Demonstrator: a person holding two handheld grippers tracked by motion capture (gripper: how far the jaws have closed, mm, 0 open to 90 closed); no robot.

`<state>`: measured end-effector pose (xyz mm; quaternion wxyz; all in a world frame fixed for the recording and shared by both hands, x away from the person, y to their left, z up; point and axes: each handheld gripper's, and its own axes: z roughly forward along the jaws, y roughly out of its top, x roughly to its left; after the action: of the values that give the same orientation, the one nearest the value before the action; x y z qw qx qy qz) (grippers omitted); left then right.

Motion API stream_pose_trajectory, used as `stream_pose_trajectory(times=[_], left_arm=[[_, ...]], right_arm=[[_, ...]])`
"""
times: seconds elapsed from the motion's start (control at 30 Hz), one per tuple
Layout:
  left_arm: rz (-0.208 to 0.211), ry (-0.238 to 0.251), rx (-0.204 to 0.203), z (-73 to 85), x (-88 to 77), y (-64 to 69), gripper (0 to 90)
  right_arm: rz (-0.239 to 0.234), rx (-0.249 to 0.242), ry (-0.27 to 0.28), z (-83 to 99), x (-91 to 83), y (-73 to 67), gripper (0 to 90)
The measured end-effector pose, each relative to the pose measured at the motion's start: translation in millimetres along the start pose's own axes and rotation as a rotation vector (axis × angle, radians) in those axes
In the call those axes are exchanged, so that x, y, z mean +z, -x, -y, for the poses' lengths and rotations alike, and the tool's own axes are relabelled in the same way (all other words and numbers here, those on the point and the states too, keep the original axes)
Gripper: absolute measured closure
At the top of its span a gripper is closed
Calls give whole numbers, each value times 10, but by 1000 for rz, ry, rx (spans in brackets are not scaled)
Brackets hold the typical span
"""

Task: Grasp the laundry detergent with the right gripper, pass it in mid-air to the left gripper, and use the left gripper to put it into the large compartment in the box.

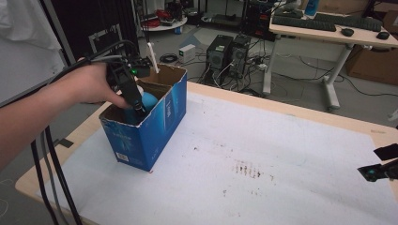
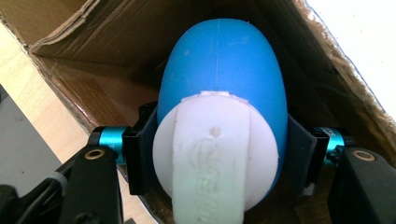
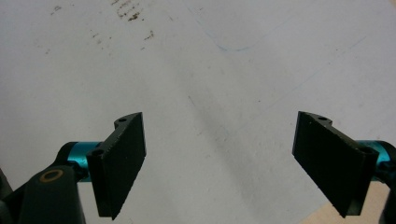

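Blue egg-shaped object [image 2: 219, 79] with its white end toward you, clamped between your left gripper [image 2: 217, 158] pads, down inside the open blue cardboard box [image 1: 155, 126] at the table's [image 1: 281, 187] far left, your right gripper [image 3: 219, 158] jaws apart, well away over the white mat [image 1: 263, 140] at the right edge.

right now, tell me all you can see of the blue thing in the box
The blue thing is a smooth, egg-shaped plastic-looking body with a faint seam down its length and a round white end bearing a raised white strap with embossed lettering. It sits inside the open blue box, white end toward the camera. The left tongs are shut on its sides, one pad on each.
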<state>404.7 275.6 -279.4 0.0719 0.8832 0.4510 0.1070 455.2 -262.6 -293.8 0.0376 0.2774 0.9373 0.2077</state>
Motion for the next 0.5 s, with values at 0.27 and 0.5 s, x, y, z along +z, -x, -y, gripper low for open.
stream_pose_trajectory(times=[0.27, 0.5], left_arm=[[4, 1, 1, -3, -2, 11, 378], [-4, -6, 10, -5, -39, 6, 334]], right_arm=[[0, 4, 2, 20, -12, -3, 167], [1, 0, 2, 24, -17, -13, 167]])
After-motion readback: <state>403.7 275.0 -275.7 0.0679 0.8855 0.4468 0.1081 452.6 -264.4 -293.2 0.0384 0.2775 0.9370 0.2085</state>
